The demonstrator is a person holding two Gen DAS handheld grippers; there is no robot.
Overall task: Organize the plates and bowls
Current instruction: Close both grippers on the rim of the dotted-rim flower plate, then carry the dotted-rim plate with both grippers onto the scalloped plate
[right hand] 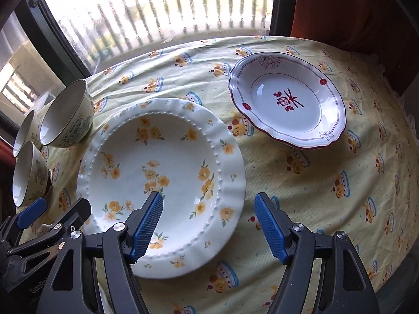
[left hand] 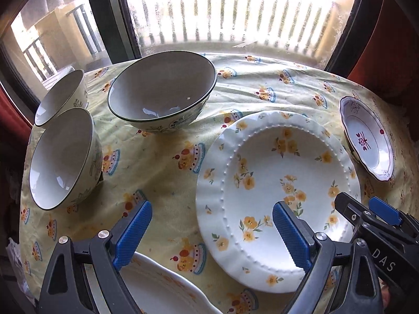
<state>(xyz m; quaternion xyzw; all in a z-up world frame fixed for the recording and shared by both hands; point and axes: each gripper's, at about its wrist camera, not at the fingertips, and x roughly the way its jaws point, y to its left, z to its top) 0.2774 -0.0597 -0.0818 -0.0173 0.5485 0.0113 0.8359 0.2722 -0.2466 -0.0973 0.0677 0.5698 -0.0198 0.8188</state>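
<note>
A white plate with yellow flowers lies in the middle of the table. My left gripper hangs open above the plate's left rim, nothing between its fingers. Over the plate's right rim my right gripper is open and empty too. A scalloped plate with red motifs lies at the far right. One large bowl and two smaller bowls stand at the left. Another white plate's rim shows under my left gripper.
A yellow patterned cloth covers the round table. A window with railings runs behind it, and a red curtain hangs at the far right. The table's edge falls away close behind the bowls at the left.
</note>
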